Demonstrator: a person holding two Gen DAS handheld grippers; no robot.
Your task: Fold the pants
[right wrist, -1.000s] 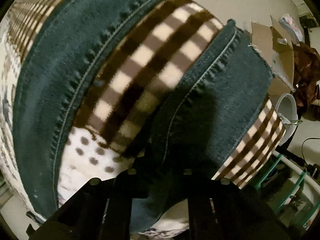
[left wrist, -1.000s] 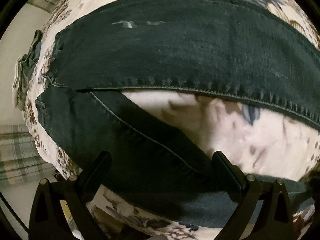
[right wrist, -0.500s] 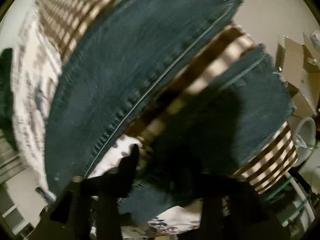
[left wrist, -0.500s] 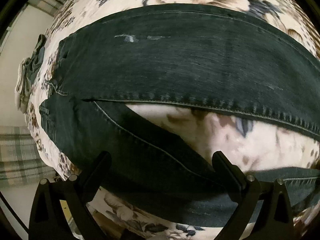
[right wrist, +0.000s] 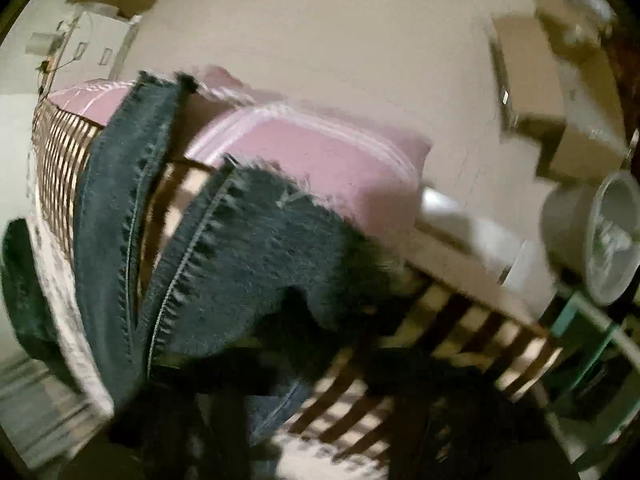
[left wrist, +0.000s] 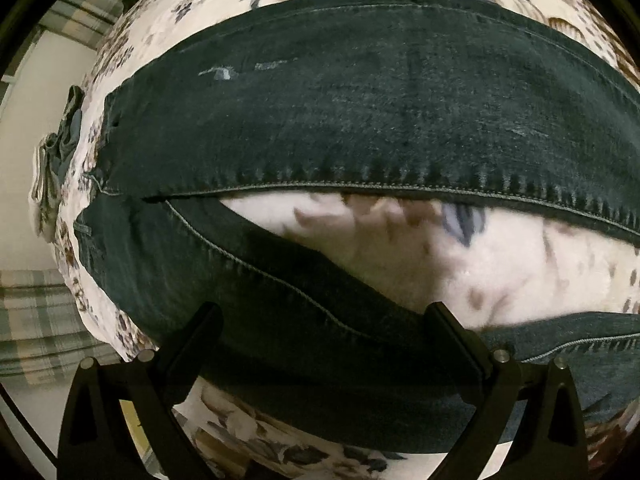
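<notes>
Dark blue jeans lie spread on a floral blanket, legs apart, waist at the left. My left gripper is open and hovers just above the near leg, holding nothing. In the blurred right wrist view the two leg ends lie on a brown checked blanket. My right gripper is a dark blur at the bottom over the near leg's hem; its jaws cannot be made out.
A pink pillow lies past the leg ends. Cardboard boxes and a white bin stand right of the bed. Crumpled grey clothing hangs at the bed's left edge. A plaid curtain is at lower left.
The right gripper has swung and tilted up, so the pillow and the wall now show. The left gripper has drifted slightly over the near leg and stays open.
</notes>
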